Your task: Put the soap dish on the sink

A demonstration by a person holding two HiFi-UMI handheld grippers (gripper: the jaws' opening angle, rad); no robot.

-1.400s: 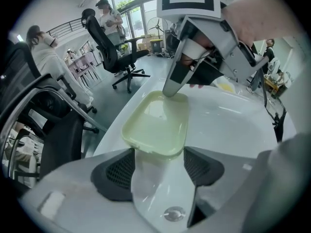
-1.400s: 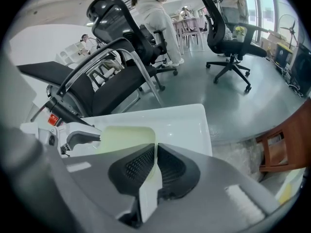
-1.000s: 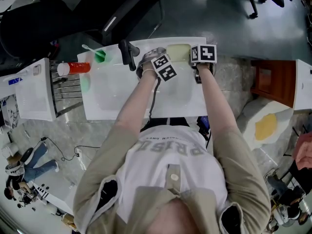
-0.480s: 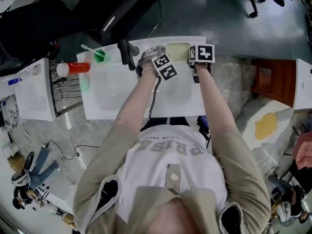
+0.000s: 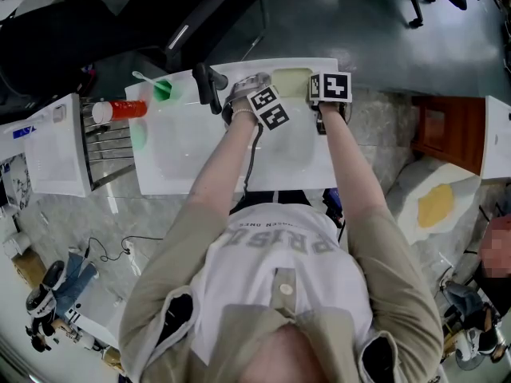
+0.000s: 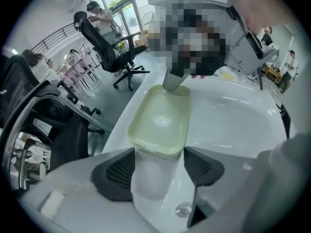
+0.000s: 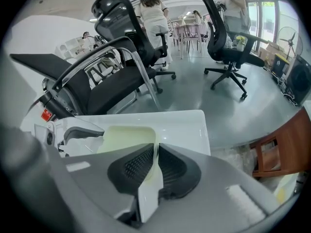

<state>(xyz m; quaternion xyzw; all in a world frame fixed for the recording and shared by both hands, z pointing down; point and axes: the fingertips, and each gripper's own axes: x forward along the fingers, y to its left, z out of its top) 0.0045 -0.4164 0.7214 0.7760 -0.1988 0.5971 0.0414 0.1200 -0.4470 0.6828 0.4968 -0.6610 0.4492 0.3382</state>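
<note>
Right tongs [image 7: 156, 155] pinch the soap dish [image 7: 125, 138] on the sink [image 7: 187, 125]; left tongs [image 6: 158, 163] stand spread.

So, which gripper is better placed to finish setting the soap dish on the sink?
Right. The right gripper holds the soap dish by its wall, its jaws having just been easing open, on the back rim of the sink. The left gripper is open, just short of the dish.

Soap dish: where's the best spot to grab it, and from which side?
Probably its thin side wall, from above, one jaw inside, one outside. The soap dish is a shallow open tray lying flat on the sink, so only the wall stands up. The right gripper pinches it this way.
</note>
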